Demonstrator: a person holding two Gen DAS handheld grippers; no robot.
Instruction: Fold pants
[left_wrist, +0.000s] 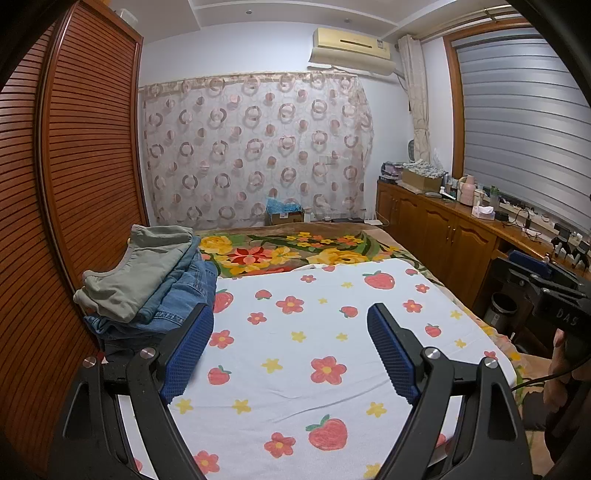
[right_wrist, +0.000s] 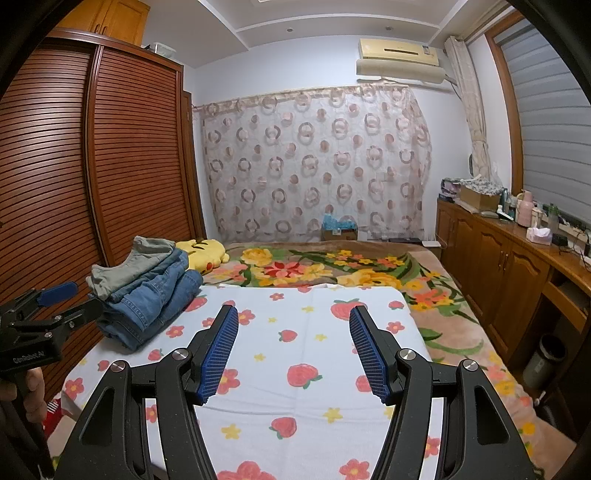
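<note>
A stack of folded pants lies on the left side of the bed: grey-green pants on top of blue jeans. The stack also shows in the right wrist view, grey-green pants over jeans. My left gripper is open and empty above the white strawberry sheet, its left finger close to the stack. My right gripper is open and empty above the same sheet. The left gripper also shows at the left edge of the right wrist view, and the right gripper at the right edge of the left wrist view.
A louvred wooden wardrobe stands close along the bed's left side. A floral blanket covers the far bed. A yellow plush toy lies behind the stack. Wooden cabinets with clutter and a bin line the right.
</note>
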